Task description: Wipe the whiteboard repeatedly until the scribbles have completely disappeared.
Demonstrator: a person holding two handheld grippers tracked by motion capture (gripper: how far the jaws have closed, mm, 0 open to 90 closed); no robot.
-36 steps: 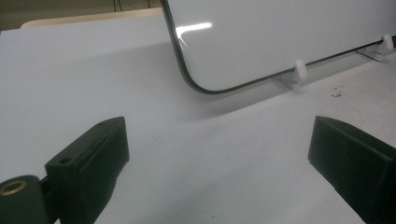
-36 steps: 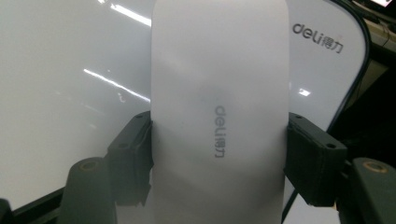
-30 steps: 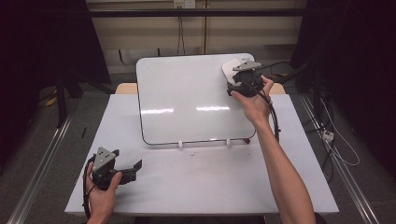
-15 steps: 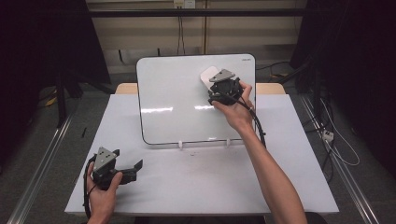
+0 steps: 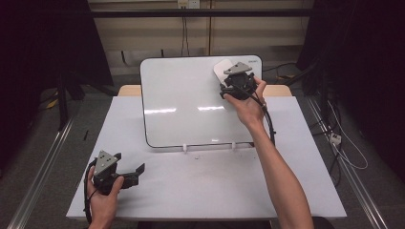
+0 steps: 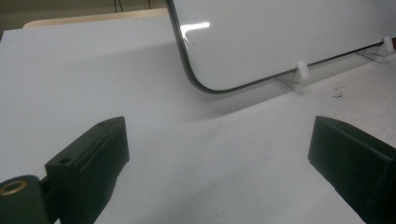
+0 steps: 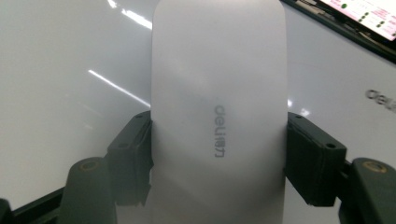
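A white whiteboard (image 5: 191,105) stands tilted on the white table (image 5: 200,191), held by two small white feet (image 5: 184,146). My right gripper (image 5: 229,75) is at the board's upper right, shut on a white oblong eraser (image 5: 221,68) marked "deli". In the right gripper view the eraser (image 7: 218,70) lies flat against the board (image 7: 70,70), with both jaws of the gripper (image 7: 218,154) pressed on its sides. My left gripper (image 5: 136,172) rests near the table's front left corner. Its jaws stand wide open (image 6: 219,154) with nothing between them, facing the board's lower corner (image 6: 280,37).
A black cable trails from the right gripper along the forearm. Dark curtains and floor rails flank the table. A printed label (image 7: 364,14) sits at the board's top edge. A white foot (image 6: 301,70) props the board's lower rim.
The right gripper swept the eraser left and down across the board, then back up toward the upper right. The left gripper has stayed put.
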